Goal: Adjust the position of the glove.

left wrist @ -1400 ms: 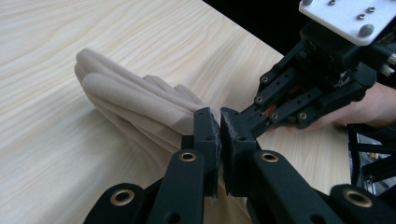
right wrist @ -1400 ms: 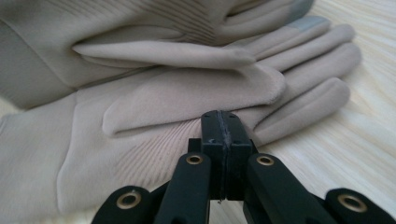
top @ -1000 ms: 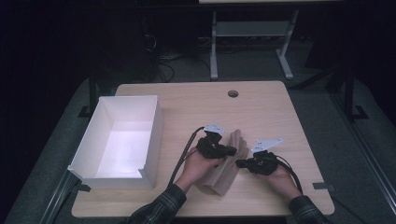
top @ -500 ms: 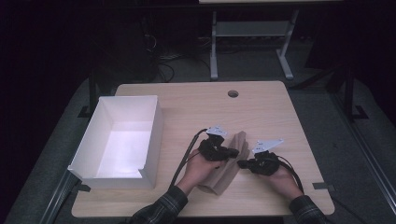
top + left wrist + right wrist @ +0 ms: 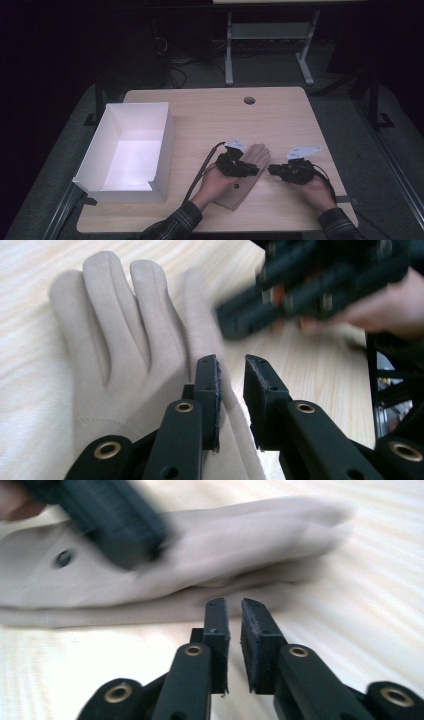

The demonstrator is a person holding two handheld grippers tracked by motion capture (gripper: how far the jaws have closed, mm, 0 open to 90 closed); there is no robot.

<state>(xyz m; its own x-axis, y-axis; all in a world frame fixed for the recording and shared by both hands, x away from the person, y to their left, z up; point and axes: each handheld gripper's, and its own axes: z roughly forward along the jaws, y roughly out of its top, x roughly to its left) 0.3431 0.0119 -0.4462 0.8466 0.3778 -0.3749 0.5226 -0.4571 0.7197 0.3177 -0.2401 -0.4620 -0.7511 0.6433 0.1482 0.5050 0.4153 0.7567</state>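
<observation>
A beige glove [image 5: 258, 153] lies flat on the wooden table [image 5: 210, 115], fingers pointing away from the person. My left gripper [image 5: 255, 170] rests over the glove's middle. Its jaws stand a narrow gap apart over the glove's [image 5: 125, 340] right edge, so the left gripper [image 5: 231, 365] is open. Just right of the glove, my right gripper [image 5: 271, 170] points at its side. Close up, the right gripper [image 5: 230, 605] is shut and empty, a little short of the glove [image 5: 240, 535]. Each gripper view shows the other gripper blurred.
A white open box [image 5: 165, 145] stands at the table's left side, well clear of both hands. A round cable hole [image 5: 249, 100] sits near the table's far edge. Beyond the table is a dark floor with a desk frame [image 5: 270, 30].
Both hands have shifted only slightly; the blur in the gripper views shows small motion. The glove lies where it was.
</observation>
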